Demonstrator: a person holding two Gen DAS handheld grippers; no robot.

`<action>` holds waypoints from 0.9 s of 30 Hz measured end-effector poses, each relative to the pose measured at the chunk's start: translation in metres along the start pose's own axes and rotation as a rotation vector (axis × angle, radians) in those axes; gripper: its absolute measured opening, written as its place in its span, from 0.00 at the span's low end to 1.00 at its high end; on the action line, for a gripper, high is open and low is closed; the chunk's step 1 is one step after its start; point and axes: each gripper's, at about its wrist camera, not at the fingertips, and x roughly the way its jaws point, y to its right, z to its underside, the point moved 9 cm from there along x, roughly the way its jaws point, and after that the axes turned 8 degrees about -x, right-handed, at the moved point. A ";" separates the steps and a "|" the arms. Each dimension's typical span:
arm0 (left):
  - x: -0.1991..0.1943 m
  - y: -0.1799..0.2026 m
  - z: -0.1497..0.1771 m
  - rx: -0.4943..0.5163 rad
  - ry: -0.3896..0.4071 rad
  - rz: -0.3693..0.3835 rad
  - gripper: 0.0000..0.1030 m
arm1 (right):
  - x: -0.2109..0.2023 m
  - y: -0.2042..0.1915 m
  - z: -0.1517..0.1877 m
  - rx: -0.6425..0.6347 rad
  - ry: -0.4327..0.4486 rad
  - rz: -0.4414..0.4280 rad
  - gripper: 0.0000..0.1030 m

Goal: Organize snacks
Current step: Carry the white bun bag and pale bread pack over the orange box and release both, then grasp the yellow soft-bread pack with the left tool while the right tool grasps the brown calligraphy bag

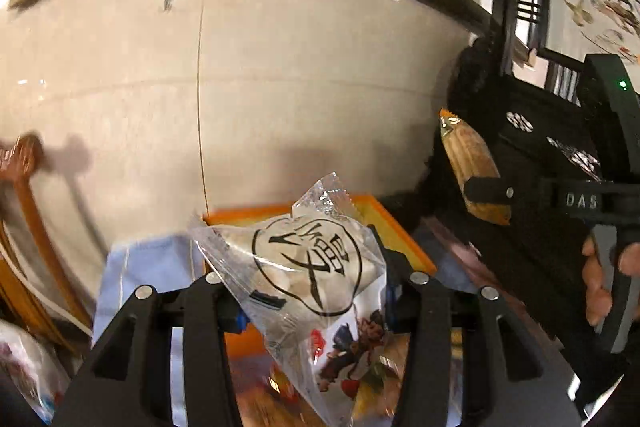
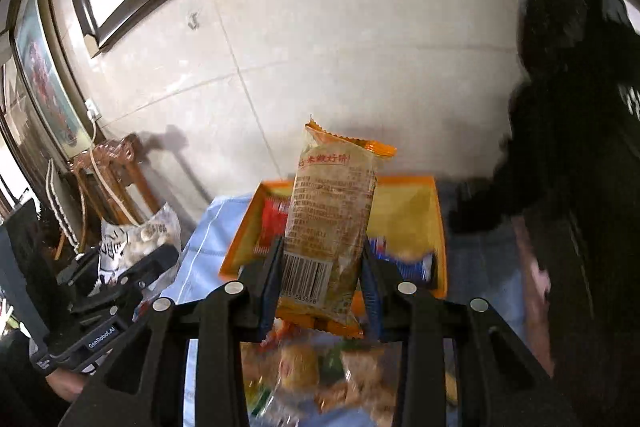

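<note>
My left gripper [image 1: 316, 303] is shut on a clear packet [image 1: 312, 259] with a black round logo and pale round snacks inside, held up in the air. My right gripper [image 2: 320, 287] is shut on a tall cracker packet [image 2: 332, 211] with orange ends and a barcode, standing upright between the pads. Beyond both lies an orange tray [image 2: 436, 227], also seen as the orange tray [image 1: 404, 239], with a red packet [image 2: 272, 219] and a blue packet [image 2: 404, 265] in it. In the left wrist view the right gripper [image 1: 486, 191] with the cracker packet [image 1: 472, 163] is at the right.
A light blue cloth [image 2: 208, 231] lies under the tray. Several blurred snack packets [image 2: 320, 375] lie below the right gripper. A person in black [image 2: 580, 147] is at the right. A carved wooden chair [image 2: 116, 171] stands left against the tiled wall [image 1: 300, 87].
</note>
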 end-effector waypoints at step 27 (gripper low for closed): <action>0.016 -0.060 0.162 0.019 -0.224 -0.132 0.96 | 0.079 0.029 0.190 -0.002 -0.331 0.053 0.77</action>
